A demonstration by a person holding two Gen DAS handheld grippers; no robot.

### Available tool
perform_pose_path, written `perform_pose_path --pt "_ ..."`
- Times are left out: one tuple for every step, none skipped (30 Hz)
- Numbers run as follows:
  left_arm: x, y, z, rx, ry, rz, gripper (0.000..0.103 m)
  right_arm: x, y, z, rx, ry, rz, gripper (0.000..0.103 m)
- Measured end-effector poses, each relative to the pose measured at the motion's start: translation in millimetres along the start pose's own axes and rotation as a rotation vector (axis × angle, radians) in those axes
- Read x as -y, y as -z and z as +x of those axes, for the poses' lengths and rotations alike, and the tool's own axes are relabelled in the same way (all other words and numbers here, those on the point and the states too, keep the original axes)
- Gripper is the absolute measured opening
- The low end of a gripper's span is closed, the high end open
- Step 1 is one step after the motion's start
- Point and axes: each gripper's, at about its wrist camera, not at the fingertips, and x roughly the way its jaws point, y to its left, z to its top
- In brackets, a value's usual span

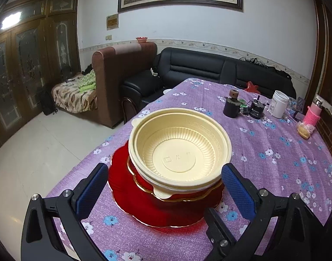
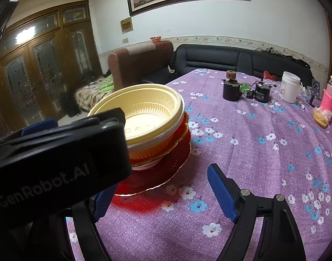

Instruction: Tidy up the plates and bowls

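While both tongs stand wide and empty: stack sits unheld near the table's 9 o'clock edge.
Stack: cream bowls nested on red plates.
Left tongs: straddling the stack, pads apart from it.
Right tongs: at 3 o'clock, beside the plates.
Risk: a nudge could slide the off-centre bowls floorward.

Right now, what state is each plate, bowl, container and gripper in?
Cream bowls: nested, upright, empty, on top of the stack.
Red bowl: under the cream bowls, resting on the plate.
Red plate: flat on the tablecloth, bottom of the stack.
Left gripper: open, jaws either side of the stack, not pressing.
Right gripper: open, nothing between its jaws.
White jar: upright, lid on.
Pink bottle: upright.
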Motion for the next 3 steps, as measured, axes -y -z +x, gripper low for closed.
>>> perform_pose_path --pt "0.5 -0.9 -0.7 0.007 0.002 -0.002 0.103 1.2 0.1 -0.5 -0.002 -0.005 0.003 0.085" --pt "1.6 -2.0 -3.1 0.012 0.006 -0.003 0.103 4.3 0.3 -1.8 -0.002 -0.007 0.011 0.085" --pt "4.4 -3.2 -4.3 0.012 0.008 0.001 0.103 8.0 0.4 -3.0 -0.001 -0.007 0.019 0.085"
